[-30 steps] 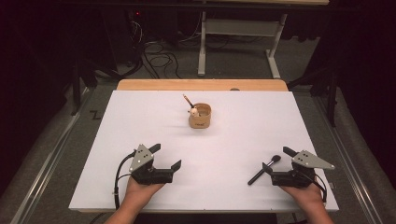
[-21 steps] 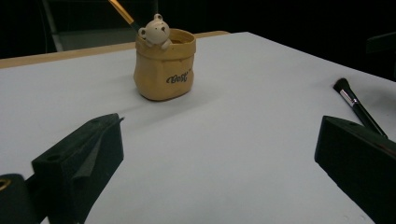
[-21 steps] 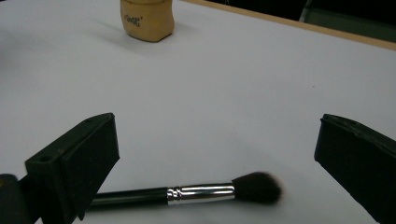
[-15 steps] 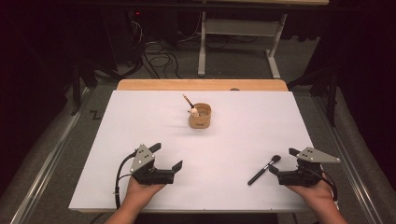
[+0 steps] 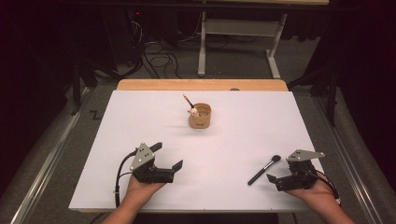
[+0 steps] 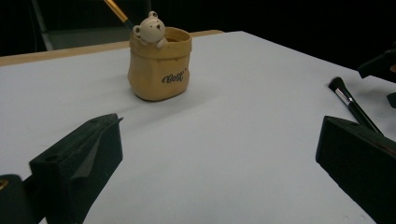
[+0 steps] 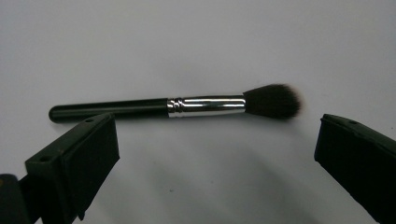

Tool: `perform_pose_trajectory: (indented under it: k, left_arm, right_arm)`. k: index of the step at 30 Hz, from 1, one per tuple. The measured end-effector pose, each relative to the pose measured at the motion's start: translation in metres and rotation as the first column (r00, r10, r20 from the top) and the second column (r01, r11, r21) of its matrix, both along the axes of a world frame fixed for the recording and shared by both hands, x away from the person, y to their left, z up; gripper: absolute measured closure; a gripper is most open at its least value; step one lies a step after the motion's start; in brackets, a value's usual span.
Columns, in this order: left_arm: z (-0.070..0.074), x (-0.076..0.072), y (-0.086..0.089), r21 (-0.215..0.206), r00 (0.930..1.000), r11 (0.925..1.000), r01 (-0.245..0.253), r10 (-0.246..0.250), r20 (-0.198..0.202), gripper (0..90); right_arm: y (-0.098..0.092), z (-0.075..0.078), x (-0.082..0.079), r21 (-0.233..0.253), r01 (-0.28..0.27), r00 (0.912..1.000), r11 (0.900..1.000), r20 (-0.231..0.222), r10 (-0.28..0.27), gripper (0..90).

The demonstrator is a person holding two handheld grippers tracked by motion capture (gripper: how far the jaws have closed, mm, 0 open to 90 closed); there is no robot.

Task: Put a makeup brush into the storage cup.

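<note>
Black jaws of the right gripper (image 5: pixel 281 182) stand wide apart at the near right corner of the white table (image 5: pixel 140 112), held in a hand and clamped on nothing. Just to its left lies the makeup brush (image 5: pixel 264 169), flat on the table and free of both jaws. In the right gripper view the brush (image 7: pixel 177 107) lies crosswise just beyond the jaw tips, with its black handle toward the left jaw, a silver ferrule in the middle and a dark bristle head toward the right jaw. In the high view the bristle end points far and to the right, the handle end near and to the left.

At the near left, the left gripper (image 5: pixel 167 160) rests in the other hand, its jaws also spread wide and empty, well apart from the brush. Its own view looks across the bare white surface between the jaws.

Farther off, around the middle of the table, stands a small tan cup (image 5: pixel 200 116) with a bear figure (image 6: pixel 150 29) at its rim and dark lettering on its side. A thin stick-like handle (image 5: pixel 187 100) leans out of it toward the far left. Beyond the white sheet a strip of wooden table edge (image 5: pixel 154 84) runs along the far side.
</note>
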State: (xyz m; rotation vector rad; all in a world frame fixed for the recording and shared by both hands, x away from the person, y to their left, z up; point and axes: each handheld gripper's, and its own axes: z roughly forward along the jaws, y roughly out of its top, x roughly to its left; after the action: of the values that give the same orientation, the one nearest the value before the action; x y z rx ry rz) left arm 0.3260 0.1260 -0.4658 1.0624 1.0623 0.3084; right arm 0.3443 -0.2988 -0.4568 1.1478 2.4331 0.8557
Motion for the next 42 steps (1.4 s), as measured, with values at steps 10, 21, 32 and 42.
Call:
perform_pose_trajectory:
  k: [10, 21, 32, 42]
  left_arm:
    - [0.002, -0.005, 0.004, 0.0, 1.0, 1.0, 0.0, 0.0, 0.004, 1.6]
    - [-0.001, -0.008, 0.0, 0.012, 0.9999, 0.9999, 0.01, -0.01, -0.005, 1.7]
    - [-0.002, -0.01, 0.0, 0.015, 0.9995, 0.9994, 0.03, -0.03, 0.006, 1.7]
    - [-0.002, -0.012, -0.002, 0.019, 0.9991, 0.999, 0.041, -0.041, 0.009, 1.6]
  right_arm:
    - [0.013, 0.008, 0.002, -0.149, -0.041, 0.9936, 0.988, -0.111, 0.025, 1.1]
    - [0.026, 0.014, 0.007, -0.226, -0.081, 0.9686, 0.971, -0.248, 0.023, 2.9]
    - [0.043, 0.019, 0.013, -0.231, -0.055, 0.9382, 0.971, -0.345, -0.029, 6.4]
    - [0.056, 0.021, 0.021, -0.215, 0.021, 0.9154, 0.976, -0.389, -0.105, 11.7]
